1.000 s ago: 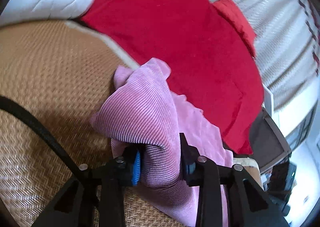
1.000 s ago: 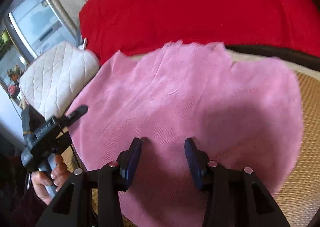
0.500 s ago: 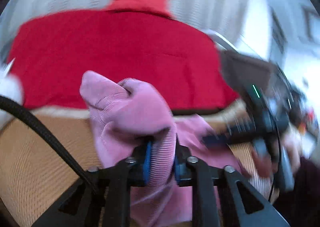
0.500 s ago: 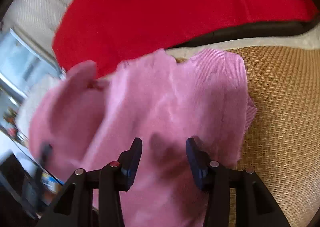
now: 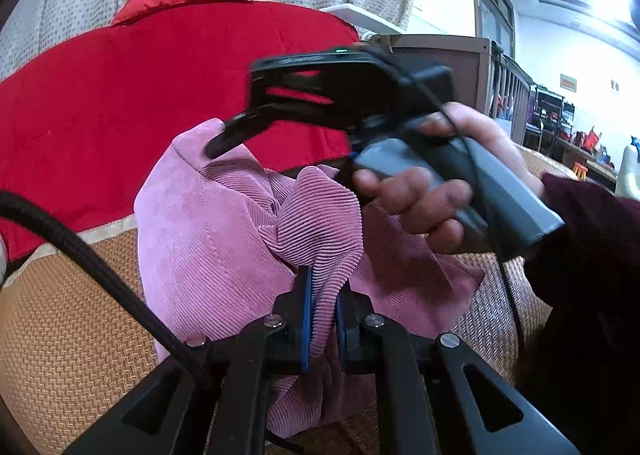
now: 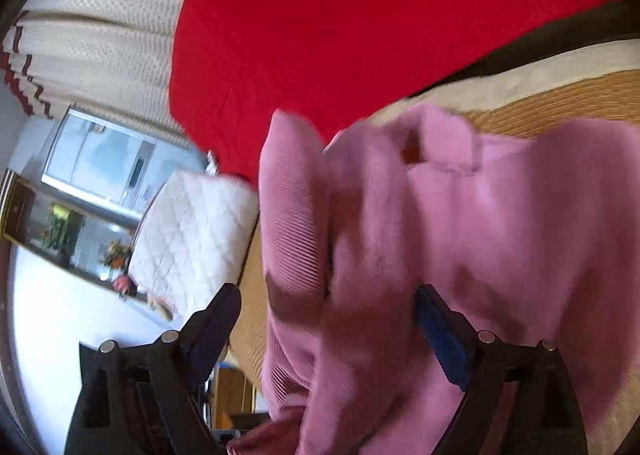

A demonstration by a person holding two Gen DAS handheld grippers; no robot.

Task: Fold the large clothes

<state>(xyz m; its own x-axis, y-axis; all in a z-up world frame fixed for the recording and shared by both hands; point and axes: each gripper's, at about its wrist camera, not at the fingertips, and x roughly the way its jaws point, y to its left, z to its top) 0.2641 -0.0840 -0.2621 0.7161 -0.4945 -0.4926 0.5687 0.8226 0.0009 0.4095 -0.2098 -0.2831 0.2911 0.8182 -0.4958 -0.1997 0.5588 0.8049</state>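
Garment: pink corduroy garment (image 5: 224, 239), soft, light, limp; bunched mid-frame over the woven mat (image 5: 60, 319).
Left tongs (image 5: 322, 307): clamped on a ribbed fold.
Right tongs (image 6: 328, 319): wide, cloth draped between.
Hold: take edges or corners, judged best.

A woven straw-coloured bed mat (image 5: 60, 319) with a pale cloth border covers the bed surface. On it lies a pink ribbed garment (image 5: 208, 251), bunched into folds and partly lifted off the weave. A red quilt (image 5: 120, 95) spreads over the far side, its edge lapping the mat's border. A white quilted cushion (image 6: 192, 239) sits at the mat's edge beside the red quilt
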